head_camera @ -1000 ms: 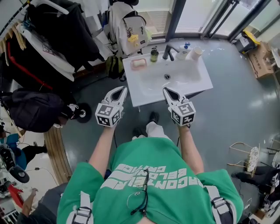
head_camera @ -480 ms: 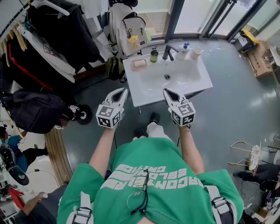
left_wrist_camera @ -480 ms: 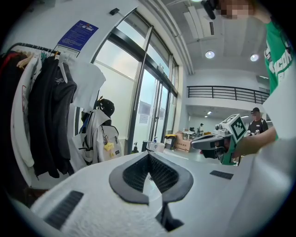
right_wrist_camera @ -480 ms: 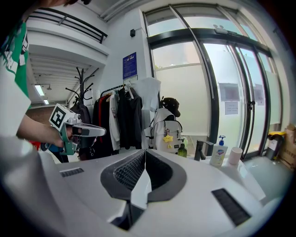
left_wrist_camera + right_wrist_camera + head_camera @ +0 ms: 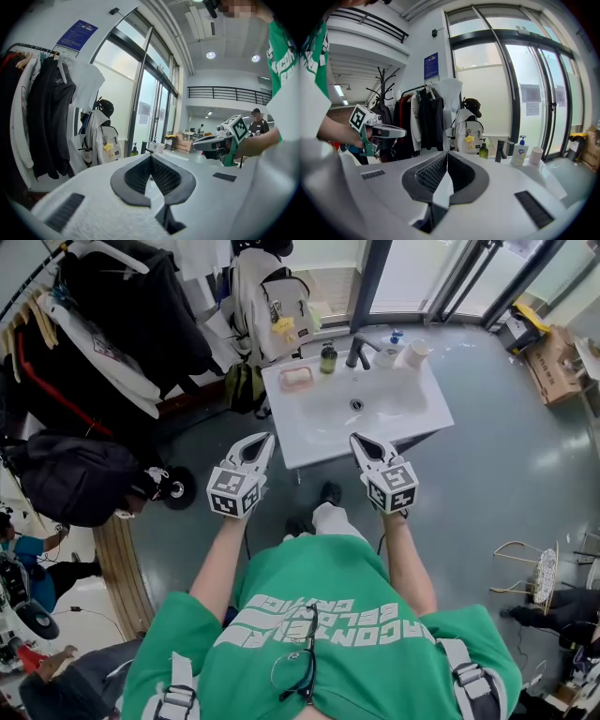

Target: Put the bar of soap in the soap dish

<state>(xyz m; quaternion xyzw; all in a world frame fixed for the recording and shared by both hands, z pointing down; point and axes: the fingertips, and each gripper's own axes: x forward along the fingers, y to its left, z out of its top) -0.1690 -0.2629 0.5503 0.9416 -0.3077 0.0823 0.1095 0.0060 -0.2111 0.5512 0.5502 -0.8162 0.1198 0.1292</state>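
1. At the washstand: we hold the left gripper [image 5: 265, 440] and the right gripper [image 5: 357, 438] side by side, just short of the near edge of the white sink [image 5: 394, 404], both pointing toward it.
2. Each gripper's own view shows its 2 jaws clenched tip to tip with nothing between them, so neither carries anything.
3. The soap dish [image 5: 285, 379] sits at the sink's back-left corner, well apart from both grippers. It looks like a pinkish oblong frame with rounded corners.
4. A paler, peach-toned block fills its middle, and we take it for the bar of soap [image 5: 298, 377]. It is too small in the head view for us to be sure.
5. Progress, as we judge it: if that block is the bar, it already lies in the dish and nothing remains. If not, no bar shows elsewhere and the job has not begun.
6. Materials and shapes:
   - The sink is a glossy rectangular slab with a shallow basin.
   - Along its back edge stand a small green bottle [image 5: 483, 151], a dark angular faucet [image 5: 502, 150], a white pump bottle [image 5: 519, 153] with a blue top, and a pale round cup [image 5: 536, 155].
   - The jaws are white shells lined with dark ribbed pads.
   - The grey floor [image 5: 506, 456] shines.
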